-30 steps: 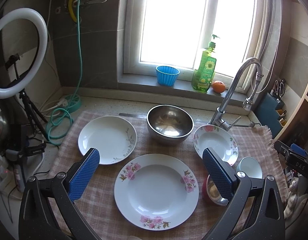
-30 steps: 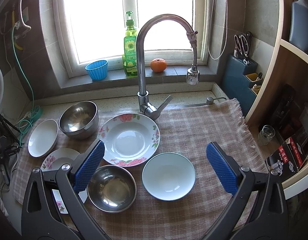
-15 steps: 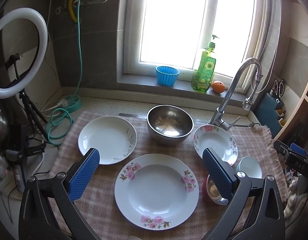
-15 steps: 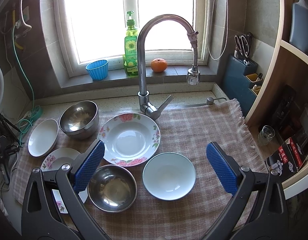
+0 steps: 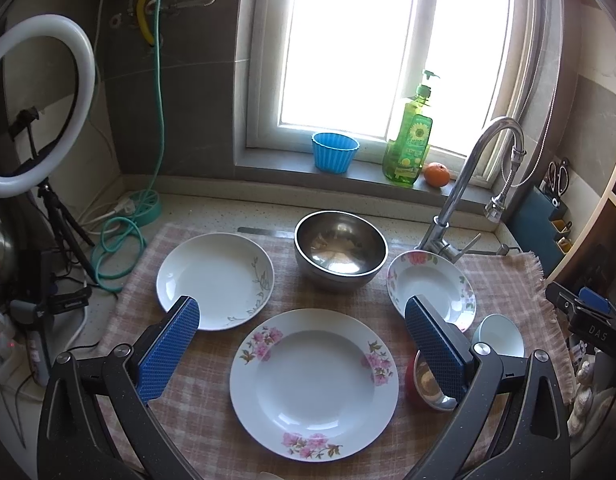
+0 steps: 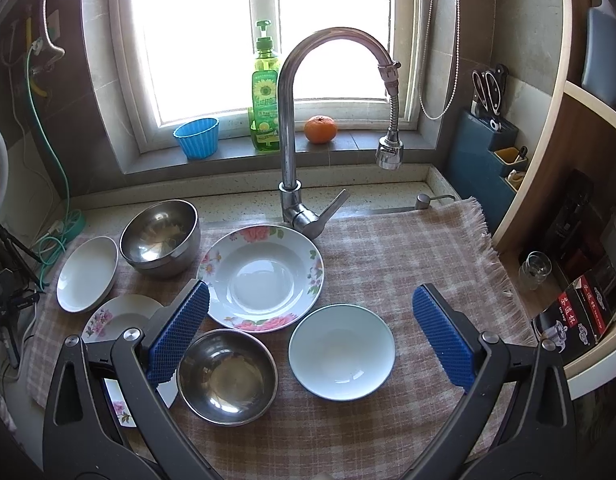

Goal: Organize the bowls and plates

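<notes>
Pink-checked cloth (image 6: 387, 256) covers the surface, and all the crockery sits on it. In the left wrist view the left gripper (image 5: 302, 344) hangs above the large floral plate (image 5: 313, 384), jaws spread wide and holding nothing. Far left of that plate lies a white plate with a leaf sprig (image 5: 215, 280); far of it, in the middle, stands the big steel bowl (image 5: 341, 250), and to the right a deep floral-rimmed plate (image 5: 431, 284) sits beside the tap (image 5: 463, 196). In the right wrist view the right gripper (image 6: 309, 344) hovers with its jaws also wide apart and empty, above the near dishes: a small steel bowl (image 6: 227, 376) on the left and a pale blue-white bowl (image 6: 341, 358) just right of it, close together but apart as far as can be seen. The deep floral-rimmed plate lies just beyond them. On the window sill stand a blue cup (image 6: 198, 137), a green soap bottle (image 6: 265, 100) and an orange (image 6: 320, 129).
</notes>
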A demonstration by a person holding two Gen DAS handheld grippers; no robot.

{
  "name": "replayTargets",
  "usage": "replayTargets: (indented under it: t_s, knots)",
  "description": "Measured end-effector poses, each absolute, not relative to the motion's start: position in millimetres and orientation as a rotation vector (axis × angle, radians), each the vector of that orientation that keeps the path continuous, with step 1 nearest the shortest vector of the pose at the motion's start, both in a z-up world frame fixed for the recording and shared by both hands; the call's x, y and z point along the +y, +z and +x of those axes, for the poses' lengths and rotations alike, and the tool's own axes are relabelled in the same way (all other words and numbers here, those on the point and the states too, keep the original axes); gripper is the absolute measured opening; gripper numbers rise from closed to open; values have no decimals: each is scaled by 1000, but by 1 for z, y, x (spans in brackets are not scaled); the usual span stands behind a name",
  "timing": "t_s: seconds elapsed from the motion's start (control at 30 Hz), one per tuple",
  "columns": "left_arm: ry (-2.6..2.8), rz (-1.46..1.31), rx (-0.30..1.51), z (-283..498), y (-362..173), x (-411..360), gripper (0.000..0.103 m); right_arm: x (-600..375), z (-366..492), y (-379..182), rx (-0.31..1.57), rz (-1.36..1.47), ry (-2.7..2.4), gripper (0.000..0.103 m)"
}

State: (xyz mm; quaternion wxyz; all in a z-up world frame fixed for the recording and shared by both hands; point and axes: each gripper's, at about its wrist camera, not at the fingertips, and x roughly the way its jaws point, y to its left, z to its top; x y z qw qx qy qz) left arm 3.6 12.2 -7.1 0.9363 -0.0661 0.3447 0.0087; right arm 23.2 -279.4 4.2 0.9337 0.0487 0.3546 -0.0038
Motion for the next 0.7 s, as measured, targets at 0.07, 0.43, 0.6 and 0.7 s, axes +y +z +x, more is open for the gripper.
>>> replayTargets:
  t_s: [0.07,0.43,0.6,0.7]
  knots:
    - [16,-136,704,4,-7,12,102,-279,24,4,725,101,-8,103]
    - [15,-142,703,4,-8,15,102,-276,26,4,727,99,-2,103]
    - [14,-144,705,6,-9,15,102,-275,28,4,728,97,-4,103]
    - [15,-153,706,6,-10,15,102,-276,28,4,729,98,-2,103]
